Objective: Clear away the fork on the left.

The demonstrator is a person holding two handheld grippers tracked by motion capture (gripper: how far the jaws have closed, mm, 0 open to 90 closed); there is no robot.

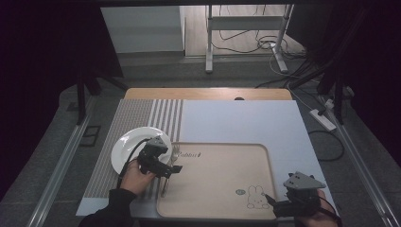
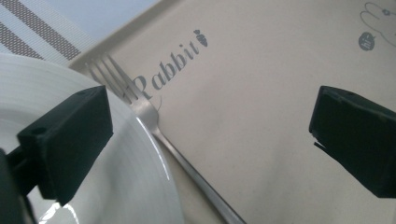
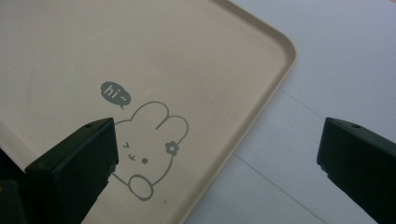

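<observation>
Lying between the plate (image 2: pixel 93 186) and the tray (image 2: pixel 261 102), the fork (image 2: pixel 154 126) runs lengthwise under the left gripper (image 2: pixel 210 140), whose wide jaws straddle it untouched; right gripper (image 3: pixel 215 163) gapes far off.

Tray (image 1: pixel 222 189) lower centre of high view, on mat (image 1: pixel 246 123); fork (image 1: pixel 166 175) along tray's left edge; plate (image 1: pixel 124 149) left of fork, on striped placemat (image 1: pixel 137 118).
</observation>
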